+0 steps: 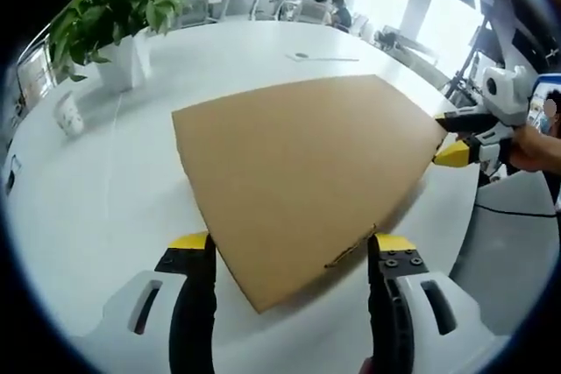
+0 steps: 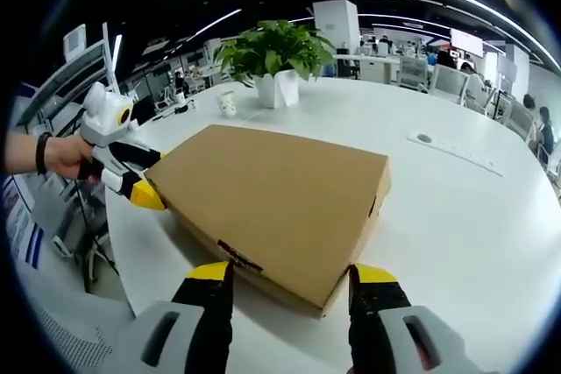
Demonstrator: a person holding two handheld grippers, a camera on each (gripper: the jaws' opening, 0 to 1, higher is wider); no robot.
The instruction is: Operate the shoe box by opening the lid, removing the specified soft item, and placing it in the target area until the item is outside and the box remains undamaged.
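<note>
A flat brown cardboard shoe box (image 1: 307, 172) lies shut on the white table (image 1: 105, 208); nothing of its contents shows. In the left gripper view my left gripper (image 1: 291, 243) is open, its yellow-tipped jaws standing either side of the box's near corner. My right gripper (image 1: 449, 137) comes in from the right, held by a hand, its jaws at the box's right corner. In the right gripper view the box (image 2: 272, 194) lies ahead, and my right gripper (image 2: 293, 273) is open astride its near corner. The left gripper (image 2: 145, 181) meets the box's left corner.
A leafy plant in a white pot (image 1: 123, 24) (image 2: 276, 59) stands on the far side of the table, with a small white cup (image 1: 68, 116) (image 2: 227, 104) beside it. A thin flat strip (image 2: 456, 151) lies further off. Chairs and seated people are beyond the table.
</note>
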